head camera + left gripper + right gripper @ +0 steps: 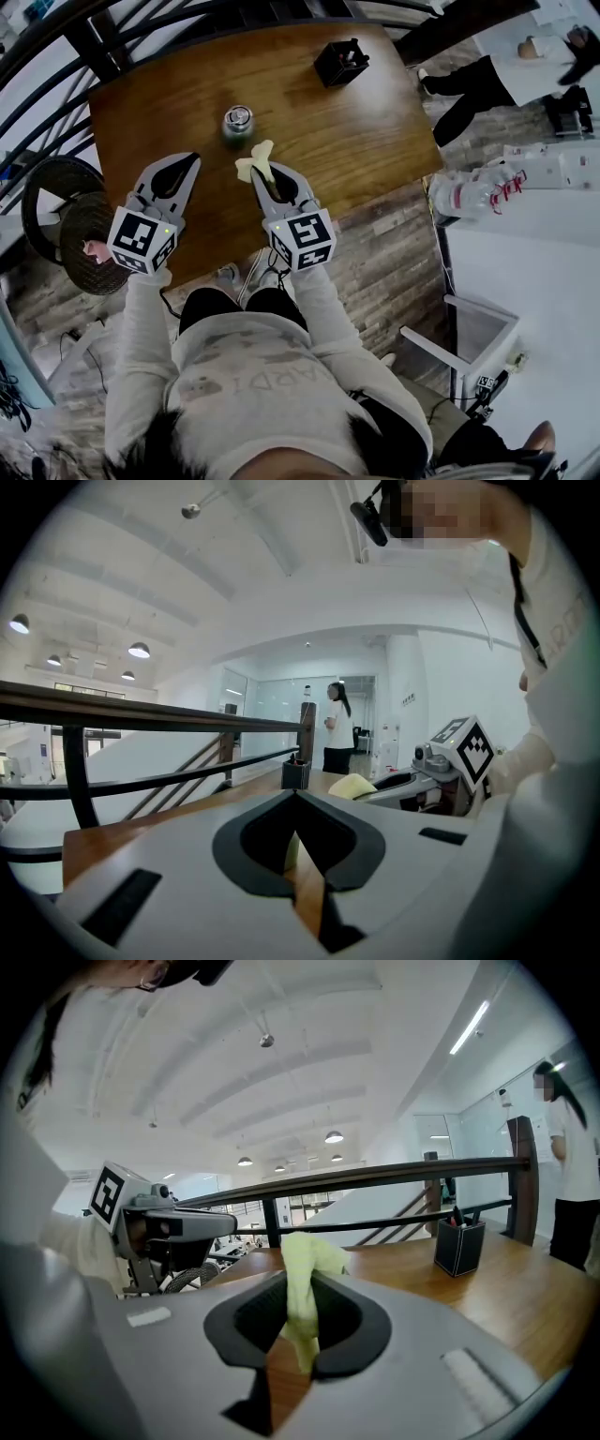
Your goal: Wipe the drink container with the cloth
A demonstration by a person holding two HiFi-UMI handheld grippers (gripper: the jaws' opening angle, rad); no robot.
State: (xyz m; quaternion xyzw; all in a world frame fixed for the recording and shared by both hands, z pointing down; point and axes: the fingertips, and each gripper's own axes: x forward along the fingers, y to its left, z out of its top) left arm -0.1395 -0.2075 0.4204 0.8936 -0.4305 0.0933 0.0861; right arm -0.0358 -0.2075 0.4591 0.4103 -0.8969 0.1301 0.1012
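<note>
You are holding both claws low over the wooden table [375,141], side by side and apart, with the tips pointing away from you. Your right gripper [266,178] is pinching the pale yellow cloth [255,161]. Its jaws are clamping a bunched fold, with a tuft sticking up past the tips and a tail hanging down in the hollow between the pads, as the right gripper view is showing. Your left gripper [190,162] is carrying nothing. Its jaws are meeting at the tips, leaving only the hollow between the pads, where the wood of the table is showing through. A pale sliver is also showing in that hollow, and I cannot tell what it is.

The drink container [238,123], small and dark green with a shiny lid, is standing upright on the table just ahead of both claws. It is sitting ahead and to the right of the left tips, and ahead and slightly left of the cloth's tuft. The cloth is hanging near it without touching it.

Further ahead of the right claw and off to its right, a black pen holder [340,62] is standing near the table's far edge. A dark railing [375,1177] is running behind that edge, and a person [337,728] in a white top is standing well beyond it.
</note>
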